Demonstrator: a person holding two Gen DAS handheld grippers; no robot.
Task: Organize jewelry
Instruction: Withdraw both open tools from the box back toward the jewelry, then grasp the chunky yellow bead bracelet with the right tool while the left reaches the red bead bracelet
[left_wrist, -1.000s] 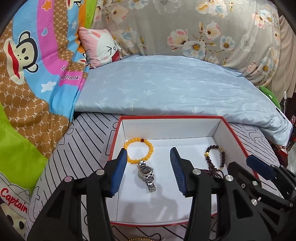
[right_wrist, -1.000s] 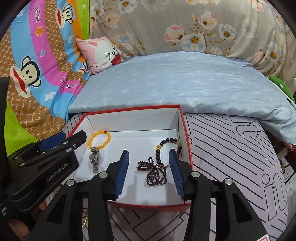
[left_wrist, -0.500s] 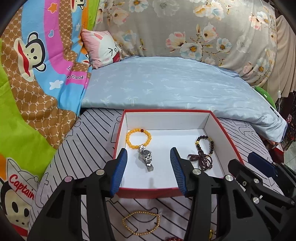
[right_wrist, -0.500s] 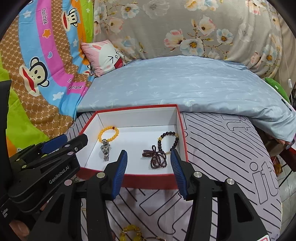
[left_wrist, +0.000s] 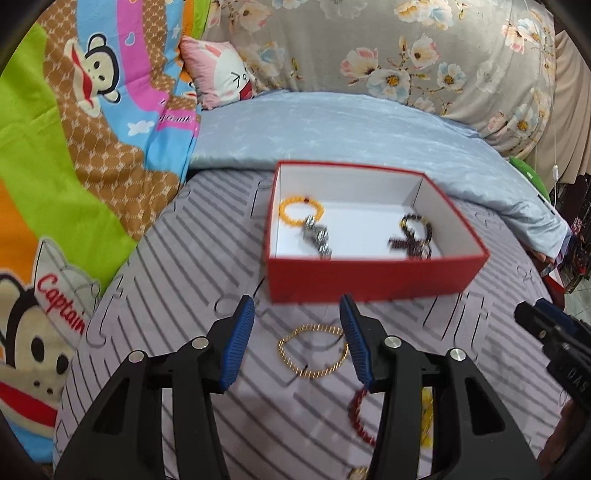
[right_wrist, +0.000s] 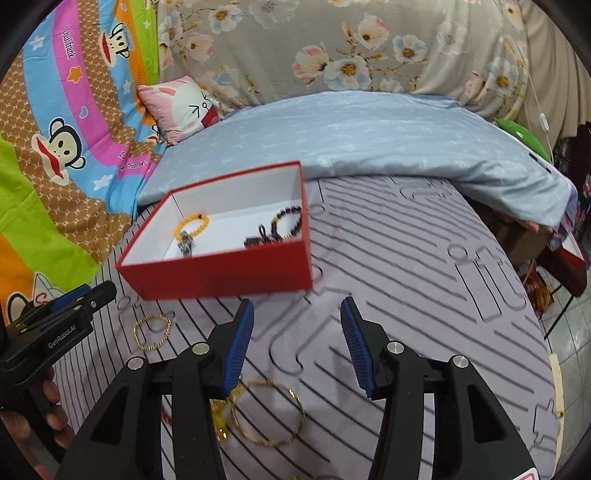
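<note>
Right wrist: "GenRobot.AI" on left gripper

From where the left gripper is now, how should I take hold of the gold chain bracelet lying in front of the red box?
Pinch the near arc of the gold chain bracelet from above. It lies flat as an open loop on the striped mat, so one jaw should go inside the ring and one outside. The left gripper already has open jaws over it.

My left gripper: black angular plastic arms, ribbed blue pads, round silver screw heads at joints. My right gripper: same build. White "GenRobot.AI" lettering on left unit's side, seen at 9 o'clock in right view. Bare fingers wrap its black handle, 8 o'clock.
</note>
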